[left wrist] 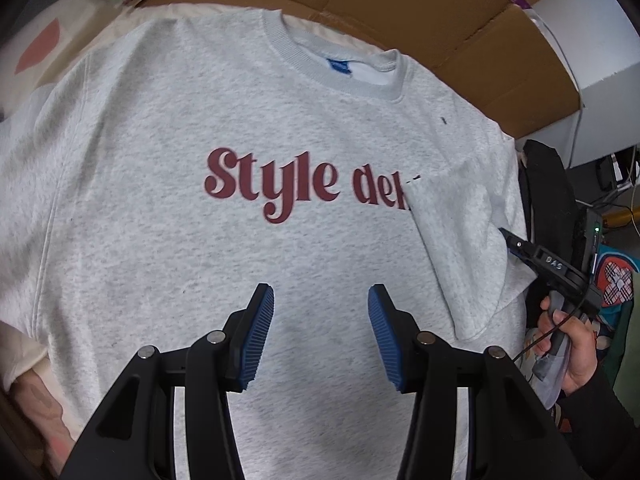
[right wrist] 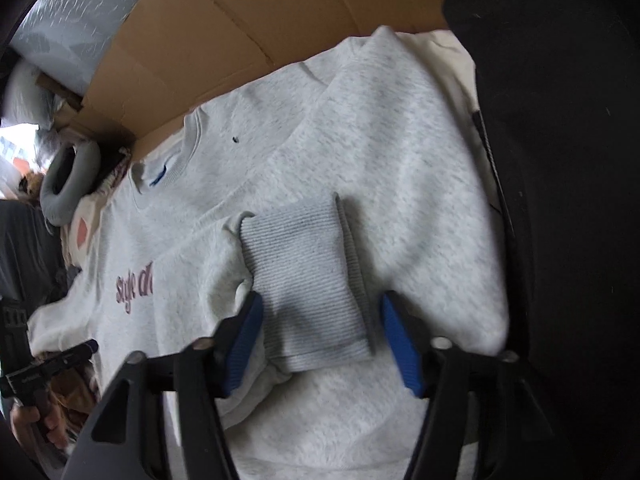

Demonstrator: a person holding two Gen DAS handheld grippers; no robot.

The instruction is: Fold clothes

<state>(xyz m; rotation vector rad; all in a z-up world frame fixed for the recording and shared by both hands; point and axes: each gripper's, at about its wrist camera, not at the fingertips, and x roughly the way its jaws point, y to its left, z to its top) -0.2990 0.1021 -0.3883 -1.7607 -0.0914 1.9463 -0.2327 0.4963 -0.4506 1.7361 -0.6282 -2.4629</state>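
I am holding my left tongs (left wrist: 321,330) wide open and empty, just above the lower chest of the grey sweatshirt (left wrist: 224,248), which is lying face up and spread flat, its collar (left wrist: 320,68) at the far side next to the cardboard (left wrist: 400,12). My right tongs (right wrist: 322,338) are also standing wide, with nothing between them, and they are hovering at the ribbed cuff (right wrist: 308,280) of the right sleeve (left wrist: 456,240), which is already lying folded over the chest and is covering the end of the red lettering (left wrist: 280,184).

I think the step in hand is setting this sleeve well. To do it well, I would press the cuff flat and keep the sleeve edge straight along the body, so no bump is staying under the next fold. Then the left sleeve (left wrist: 36,184) is waiting for me; it is still spread out at the left. I should take it near its cuff, not in the middle, because this thick fleece is slipping and bunching easily.
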